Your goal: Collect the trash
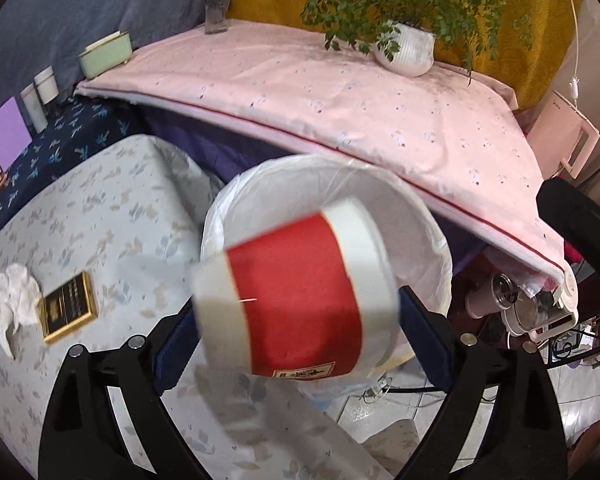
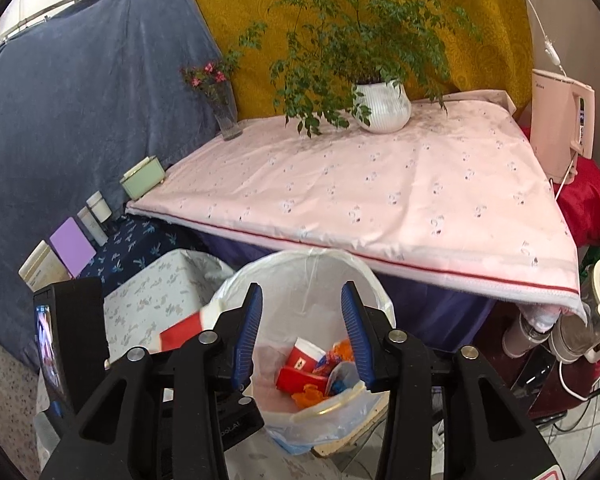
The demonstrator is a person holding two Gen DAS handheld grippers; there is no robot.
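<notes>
left gripper [image 1: 296, 312] clamped on red paper cup [image 1: 296, 292], tipped on its side over lined bin [image 1: 440, 248]. you want cup mouth toward bin's 12 o'clock, well past rim, then let go. right gripper [image 2: 302, 334] spread, empty, above bin trash.

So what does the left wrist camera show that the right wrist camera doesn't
Only the left wrist view shows the crumpled tissue and the gold-edged black box on the floral table, and the whole red and white paper cup between the left hand-held gripper fingers. Only the right wrist view shows the trash inside the bin, seen between the empty, open right hand-held gripper fingers. Both show the lined bin, potted plant and pink cloth.
</notes>
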